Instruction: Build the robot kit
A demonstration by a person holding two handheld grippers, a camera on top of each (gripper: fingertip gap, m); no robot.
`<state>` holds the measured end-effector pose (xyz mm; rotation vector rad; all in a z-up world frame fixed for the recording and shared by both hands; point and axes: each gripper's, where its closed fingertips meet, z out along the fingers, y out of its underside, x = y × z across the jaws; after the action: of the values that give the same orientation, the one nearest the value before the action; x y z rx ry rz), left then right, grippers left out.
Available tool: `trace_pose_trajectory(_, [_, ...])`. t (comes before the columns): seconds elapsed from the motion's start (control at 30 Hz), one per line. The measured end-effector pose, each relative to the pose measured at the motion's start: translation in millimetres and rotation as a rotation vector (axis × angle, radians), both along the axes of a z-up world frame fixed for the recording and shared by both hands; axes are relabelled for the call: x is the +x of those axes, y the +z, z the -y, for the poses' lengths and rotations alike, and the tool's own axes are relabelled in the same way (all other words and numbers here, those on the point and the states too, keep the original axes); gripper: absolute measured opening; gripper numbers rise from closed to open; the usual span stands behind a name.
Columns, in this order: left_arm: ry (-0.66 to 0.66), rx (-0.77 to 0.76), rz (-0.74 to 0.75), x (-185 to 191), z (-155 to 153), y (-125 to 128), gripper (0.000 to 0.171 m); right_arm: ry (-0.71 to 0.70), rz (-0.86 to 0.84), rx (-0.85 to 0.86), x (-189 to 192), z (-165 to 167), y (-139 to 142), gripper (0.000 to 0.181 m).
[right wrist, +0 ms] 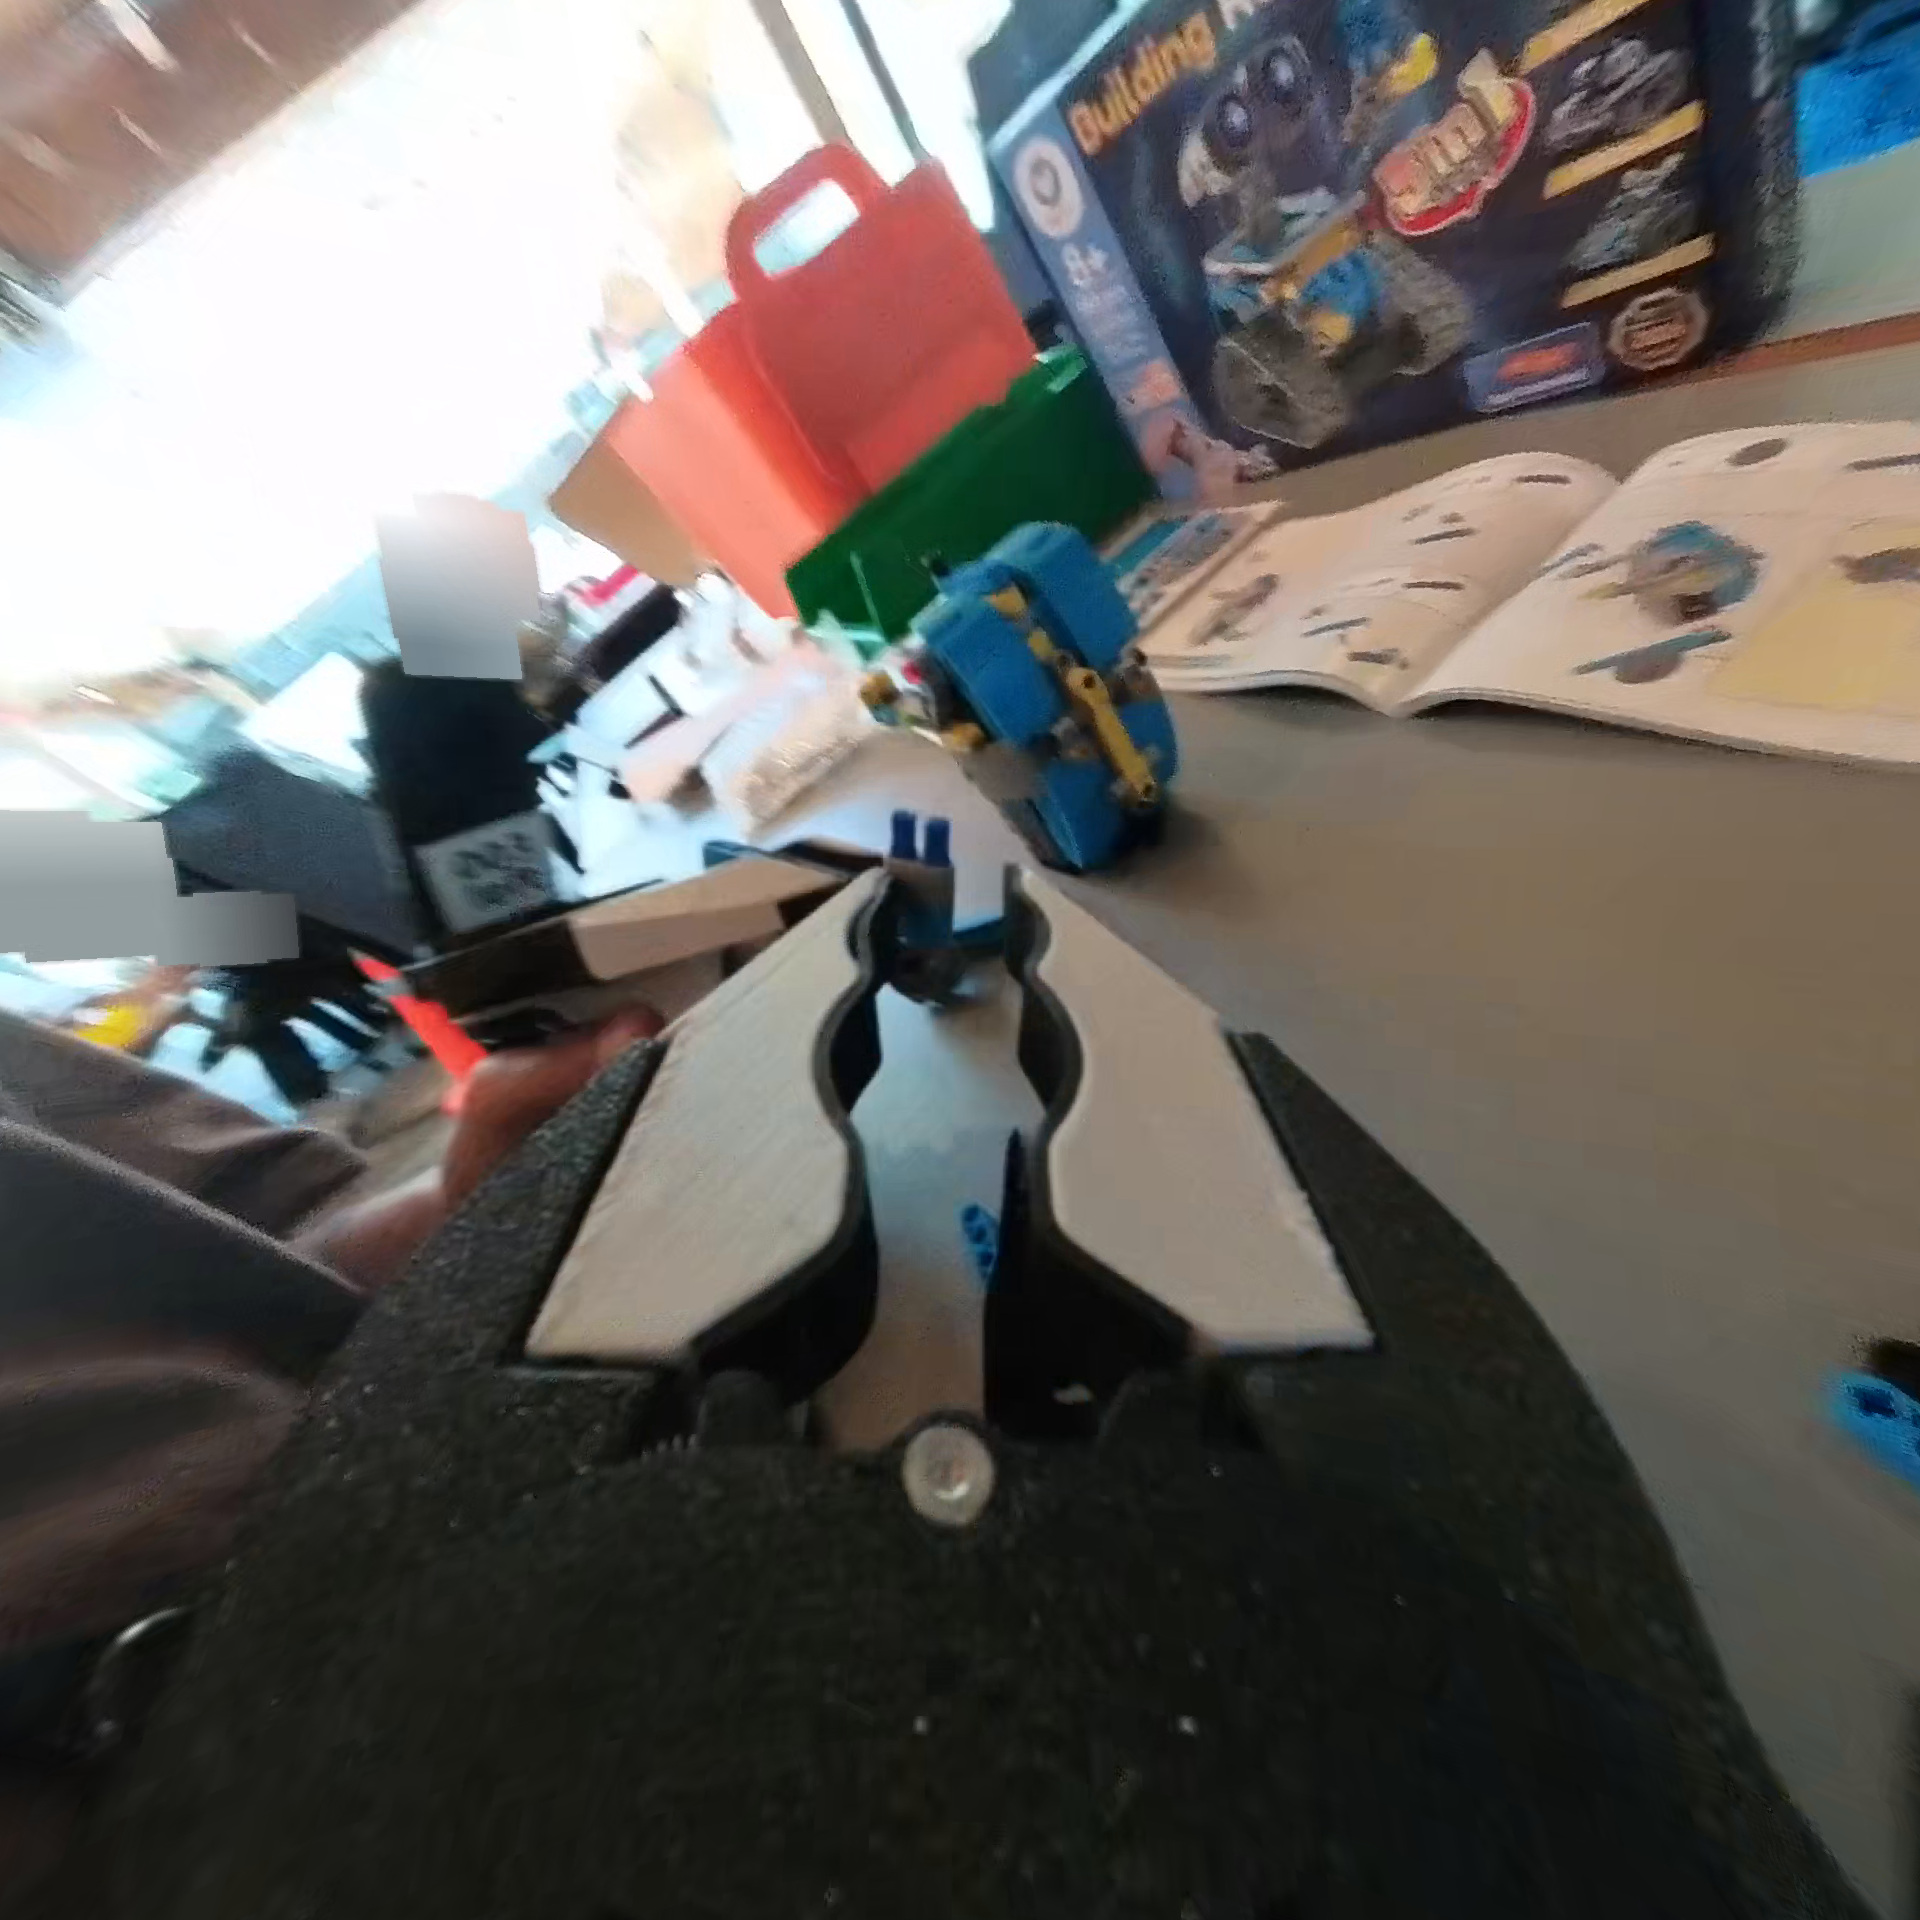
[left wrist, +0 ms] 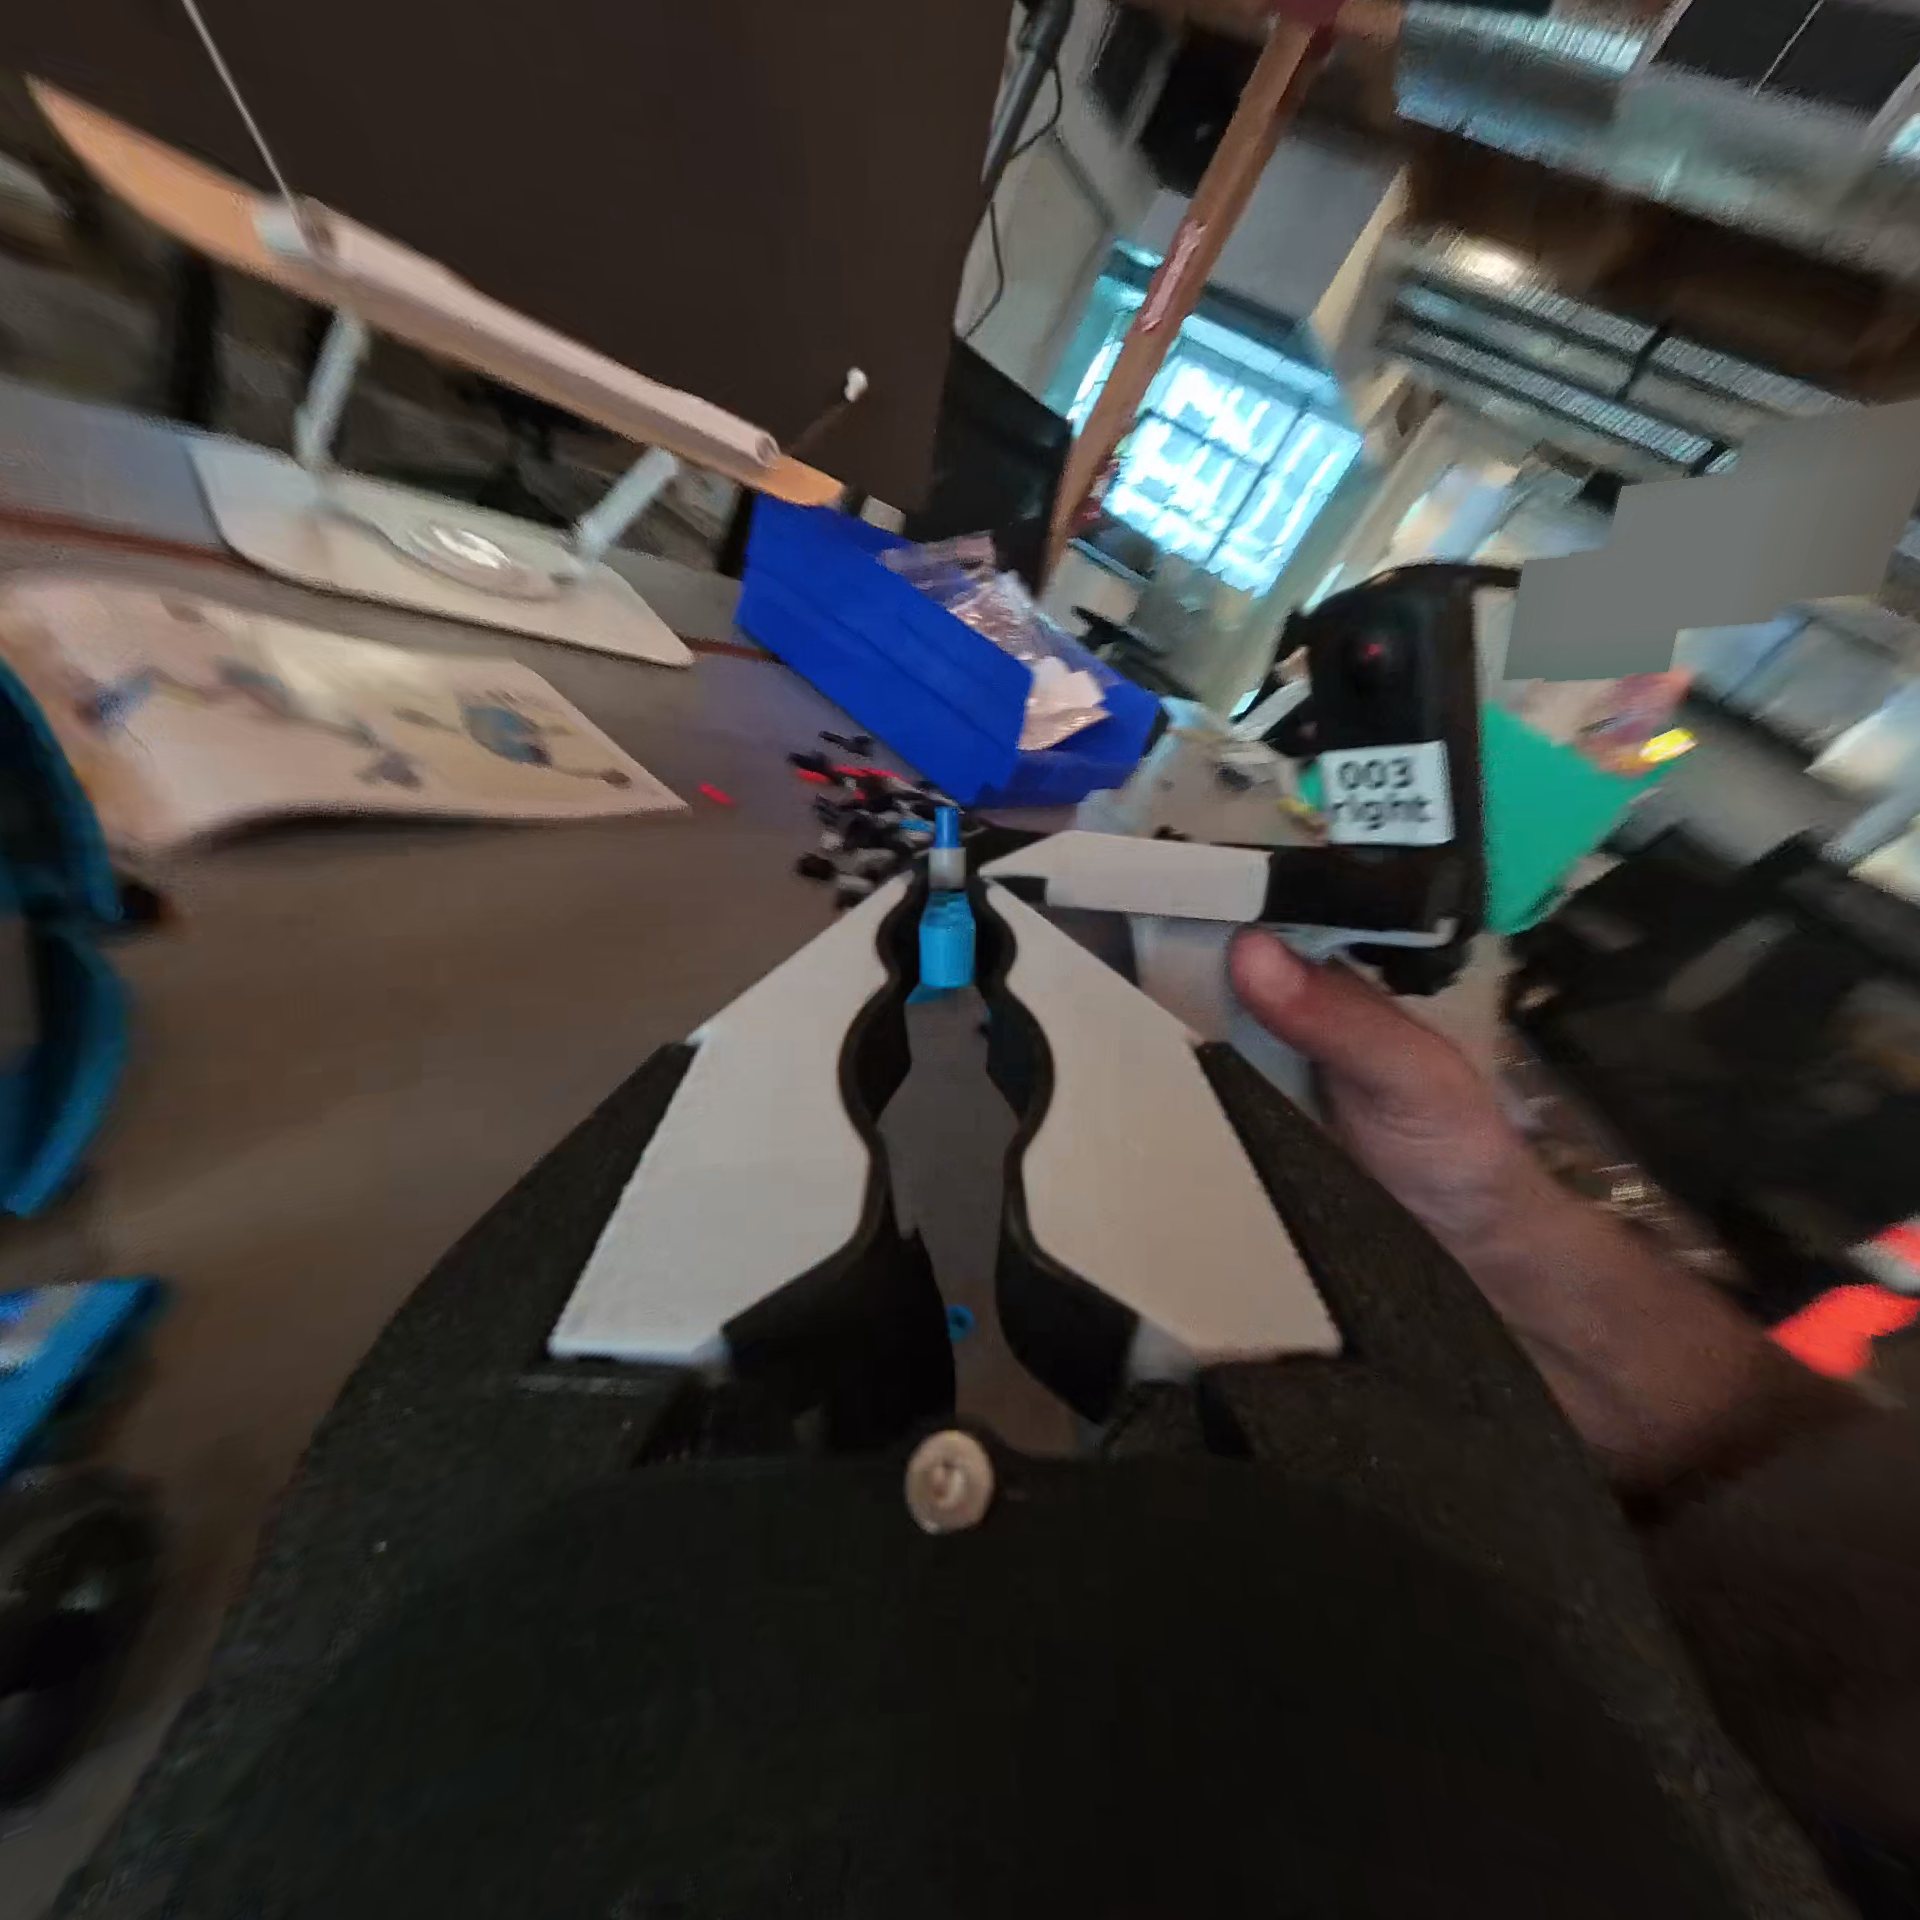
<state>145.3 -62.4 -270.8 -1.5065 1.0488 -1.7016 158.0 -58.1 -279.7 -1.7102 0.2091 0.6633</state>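
My left gripper [left wrist: 945,891] is shut on a small light-blue piece [left wrist: 945,951] with a grey collar and a blue pin on top, held above the grey table [left wrist: 416,1039]. My right gripper [left wrist: 997,875] comes in from the right, its tips right beside that piece, with a hand [left wrist: 1403,1101] behind it. In the right wrist view the right gripper [right wrist: 948,888] is partly open around the blue piece [right wrist: 925,904]. The piece lies against the left pad and a gap shows on the right. The left gripper's fingers [right wrist: 707,920] reach in from the left.
A blue and yellow toy model [right wrist: 1049,707] stands just beyond, beside an open booklet [right wrist: 1507,603] and a printed box [right wrist: 1403,208]. A red case [right wrist: 831,364] and green box [right wrist: 987,488] sit behind. A blue bin [left wrist: 914,665] and small loose parts [left wrist: 862,821] lie ahead.
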Motion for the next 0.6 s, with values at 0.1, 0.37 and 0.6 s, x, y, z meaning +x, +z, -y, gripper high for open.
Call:
trace_pose_trajectory(0.1, [0.102,0.249,-0.012,-3.1,-0.8,2.6,0.007,-0.059,-0.013,0.012,-3.5,-0.2,-2.0,0.021])
trace_pose_trajectory(0.37, [0.204,0.592,-0.021,-5.1,10.4,7.9,0.007,-0.061,-0.165,0.136,-12.4,-1.1,15.2,0.019])
trace_pose_trajectory(0.6, [0.244,0.694,-0.074,-2.7,12.5,0.8,0.007,-0.192,0.018,0.118,-7.2,1.3,13.7,0.013])
